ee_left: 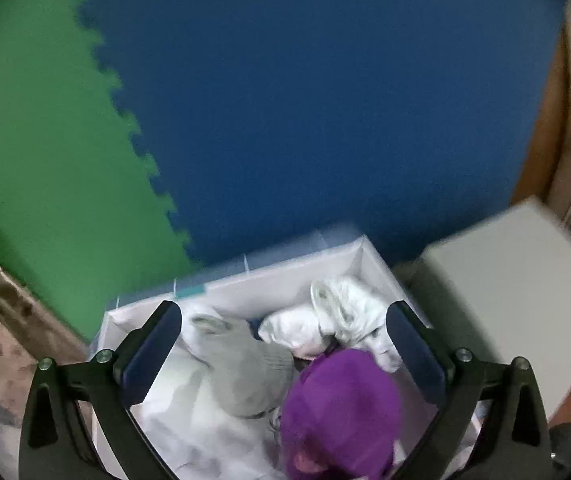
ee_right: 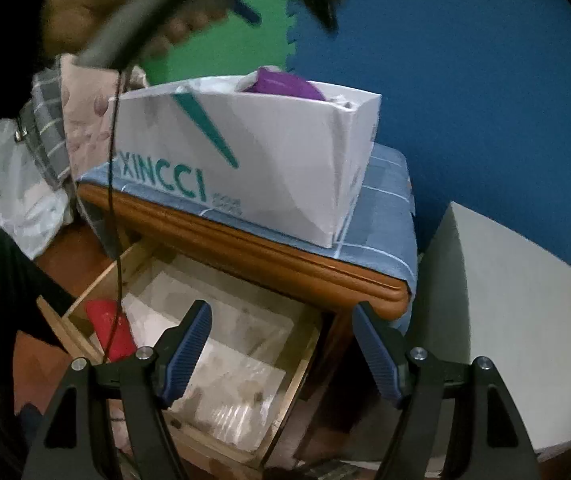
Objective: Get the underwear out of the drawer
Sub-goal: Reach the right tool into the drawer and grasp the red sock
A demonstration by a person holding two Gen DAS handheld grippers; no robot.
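- Left gripper (ee_left: 283, 354) hanging over the white box (ee_right: 245, 152), jaws spread wide & empty; nothing pressing on the pads.
- Purple underwear (ee_left: 341, 404) lying in the box, bunched, right under the left gripper, next to a grey sock (ee_left: 241, 364) & white socks (ee_left: 345, 312). Looks like it's already out of the drawer.
- Handling, my guess: light, soft, floppy cloth; no breakage risk, but it's prob. going to snag on neighbours or drape over a box wall. Best hold = a raised fold at the top of the bundle, not a flat layer.
- Right gripper (ee_right: 281, 348) pointing down at the open drawer (ee_right: 253, 340), jaws partly apart, gripping nothing.
- Drawer showing paper/plastic sheets & a red item (ee_right: 107, 330); can't tell if more underwear is lying in there.
- Edges: wooden cabinet lip (ee_right: 285, 264) overhanging the drawer, so reaching in means going from the front. Box walls are tight around the pile. Plenty of open room above the box; a grey carton (ee_right: 525, 320) is crowding the right side.
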